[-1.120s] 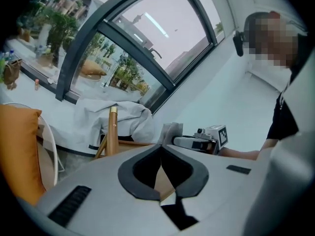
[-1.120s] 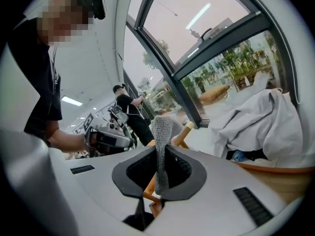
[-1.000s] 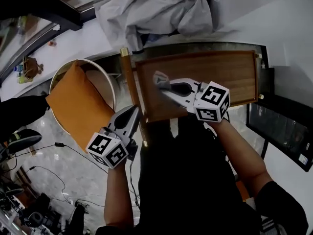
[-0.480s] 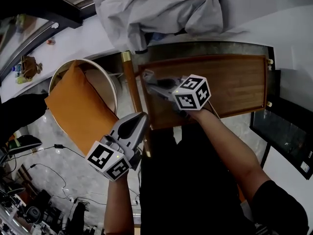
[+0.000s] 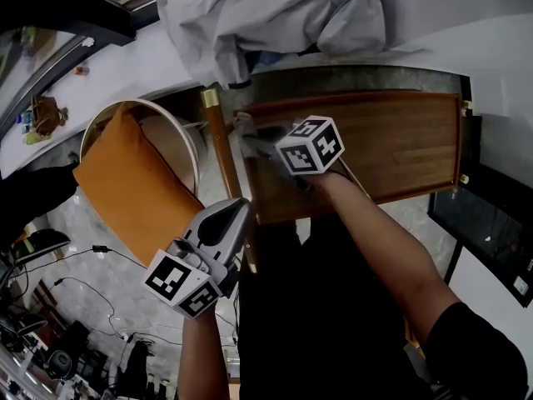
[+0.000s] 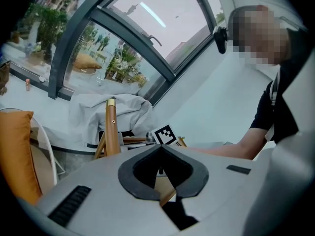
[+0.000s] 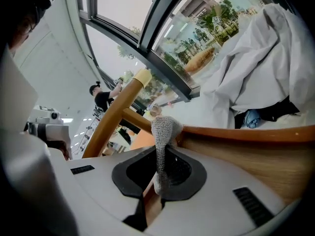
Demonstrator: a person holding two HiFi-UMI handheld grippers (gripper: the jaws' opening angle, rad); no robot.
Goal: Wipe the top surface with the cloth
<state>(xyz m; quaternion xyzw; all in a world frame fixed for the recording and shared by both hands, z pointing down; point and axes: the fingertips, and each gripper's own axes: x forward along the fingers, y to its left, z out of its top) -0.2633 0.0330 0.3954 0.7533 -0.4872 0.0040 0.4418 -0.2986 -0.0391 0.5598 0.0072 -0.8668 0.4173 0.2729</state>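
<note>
My right gripper has its fingers clamped on the grey knit cloth. The cloth's down at the left end of the wooden table top, just beside the wooden post. My left gripper hangs off the table below that corner, fingers shut together with nothing in them. There's an orange cushion off to the left and a crumpled grey sheet beyond the table.
</note>
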